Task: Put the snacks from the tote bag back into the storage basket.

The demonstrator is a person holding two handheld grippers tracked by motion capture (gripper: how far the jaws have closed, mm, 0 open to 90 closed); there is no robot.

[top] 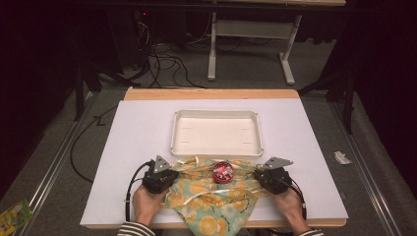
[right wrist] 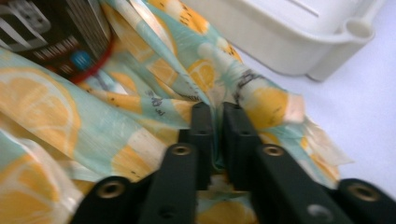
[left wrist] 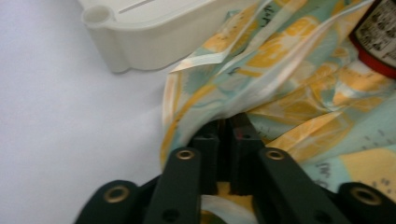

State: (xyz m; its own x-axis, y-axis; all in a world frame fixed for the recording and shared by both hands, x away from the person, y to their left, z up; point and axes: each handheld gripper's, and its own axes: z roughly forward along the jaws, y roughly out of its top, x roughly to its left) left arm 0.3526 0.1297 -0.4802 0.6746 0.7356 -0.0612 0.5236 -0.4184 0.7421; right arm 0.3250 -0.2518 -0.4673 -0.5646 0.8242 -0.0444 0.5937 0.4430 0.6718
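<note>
At the desk's near edge, both claws pinch cloth.
Left claw (top: 169, 173) and right claw (top: 259, 174) each clamp the orange-print fabric cloth (top: 211, 199); the white plastic tray (top: 216, 150) stands just behind, bare desk (top: 133, 132) either side.

The cloth (top: 211, 196) is soft printed fabric, matt and creased. The tray (top: 216, 115) looks like smooth off-white plastic with a slight sheen. The tin (top: 222, 172) has a glossy printed surface. The table (top: 137, 128) is matt white, edged with wood.
</note>
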